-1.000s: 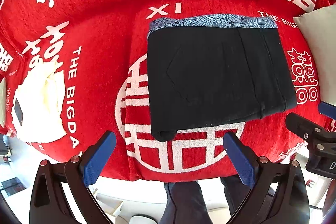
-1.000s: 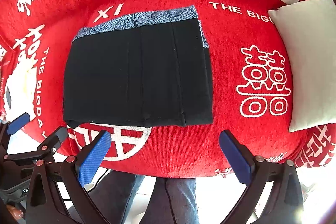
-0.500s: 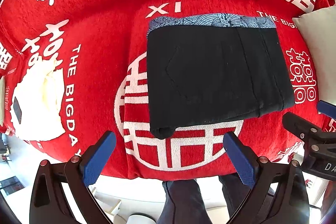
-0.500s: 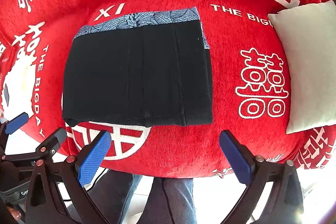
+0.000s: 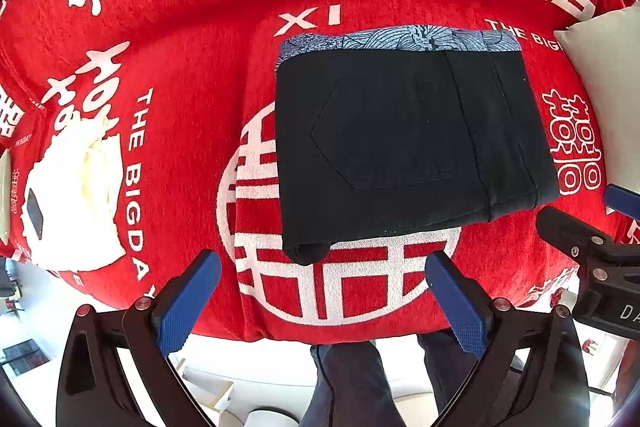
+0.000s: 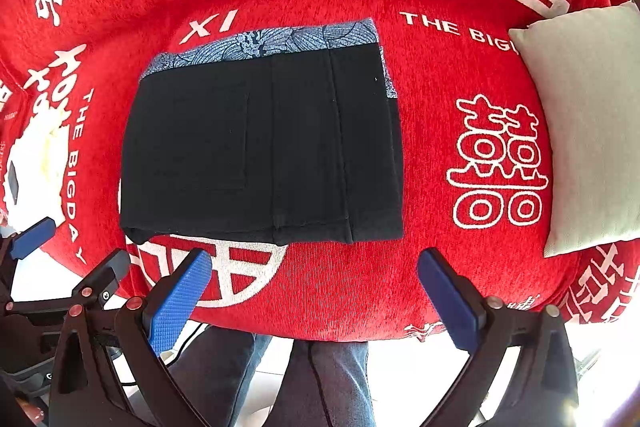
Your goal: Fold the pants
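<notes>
Black pants (image 5: 400, 147) lie folded into a flat rectangle on the red cover, with a blue patterned fabric strip (image 5: 400, 41) showing along their far edge. They also show in the right wrist view (image 6: 260, 147). My left gripper (image 5: 324, 291) is open and empty, held just short of the pants' near edge. My right gripper (image 6: 312, 291) is open and empty, also short of the near edge. Neither touches the pants.
The red cover (image 5: 180, 75) with white characters spans a sofa seat. A pale cushion (image 6: 588, 123) lies to the right. A white cloth pile (image 5: 80, 195) sits at the left. The person's legs (image 6: 320, 383) stand below the seat's front edge.
Both grippers have drifted slightly back and up from the pants. The pants have not moved. Both grippers stay open.
</notes>
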{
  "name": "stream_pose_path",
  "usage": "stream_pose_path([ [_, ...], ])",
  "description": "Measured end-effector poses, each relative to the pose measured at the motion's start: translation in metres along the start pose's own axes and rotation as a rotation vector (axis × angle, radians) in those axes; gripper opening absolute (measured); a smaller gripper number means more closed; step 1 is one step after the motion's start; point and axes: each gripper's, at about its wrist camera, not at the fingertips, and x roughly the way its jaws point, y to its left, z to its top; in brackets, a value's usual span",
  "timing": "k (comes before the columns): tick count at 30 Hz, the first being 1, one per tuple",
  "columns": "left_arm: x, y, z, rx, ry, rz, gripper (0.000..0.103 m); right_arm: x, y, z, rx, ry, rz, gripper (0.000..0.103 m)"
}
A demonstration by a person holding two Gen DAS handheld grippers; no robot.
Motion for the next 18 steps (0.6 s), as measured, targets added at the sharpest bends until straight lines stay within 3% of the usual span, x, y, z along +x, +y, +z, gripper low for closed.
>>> stream_pose_path([
  [18, -0.0005, 0.0014, 0.0010, -0.002, -0.006, 0.010, 0.102, -0.0002, -0.0008, 0.0030, 0.002, 0.003, -0.005, 0.103],
])
